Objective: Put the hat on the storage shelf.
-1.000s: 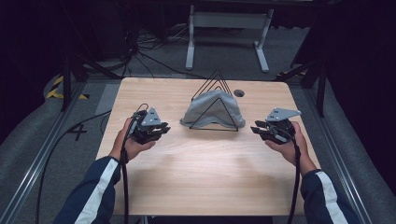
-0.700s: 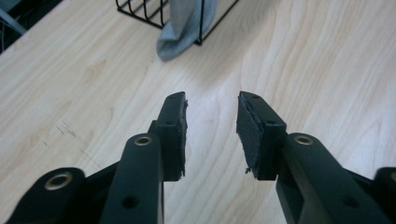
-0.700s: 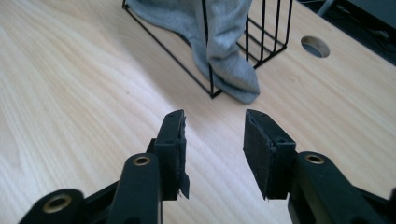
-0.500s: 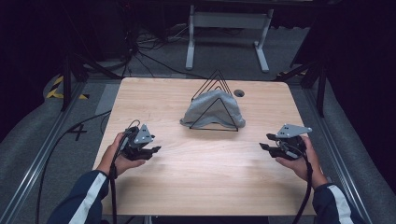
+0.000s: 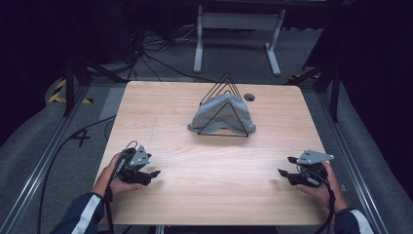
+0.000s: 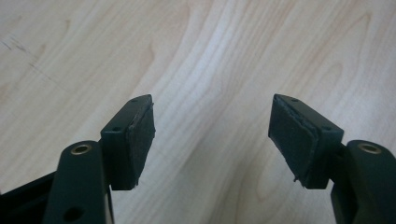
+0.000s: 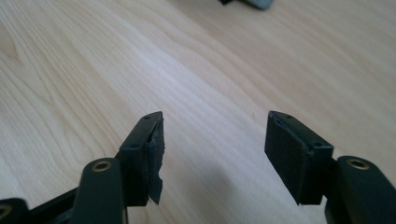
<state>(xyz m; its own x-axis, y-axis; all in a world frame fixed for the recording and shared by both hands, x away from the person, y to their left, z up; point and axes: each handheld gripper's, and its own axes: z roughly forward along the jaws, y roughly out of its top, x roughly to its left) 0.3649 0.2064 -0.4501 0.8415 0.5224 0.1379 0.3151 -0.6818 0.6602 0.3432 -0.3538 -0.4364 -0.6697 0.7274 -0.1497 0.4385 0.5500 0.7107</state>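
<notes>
Grey cloth (image 5: 221, 113) draped over wire rack (image 5: 225, 108): soft, light; I would pinch its lower hem. My left gripper (image 5: 148, 174) and right gripper (image 5: 287, 174) have just been opening, both empty.

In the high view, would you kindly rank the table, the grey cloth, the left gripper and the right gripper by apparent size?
1. table
2. grey cloth
3. left gripper and right gripper: they look alike, so I would not rank them.
</notes>
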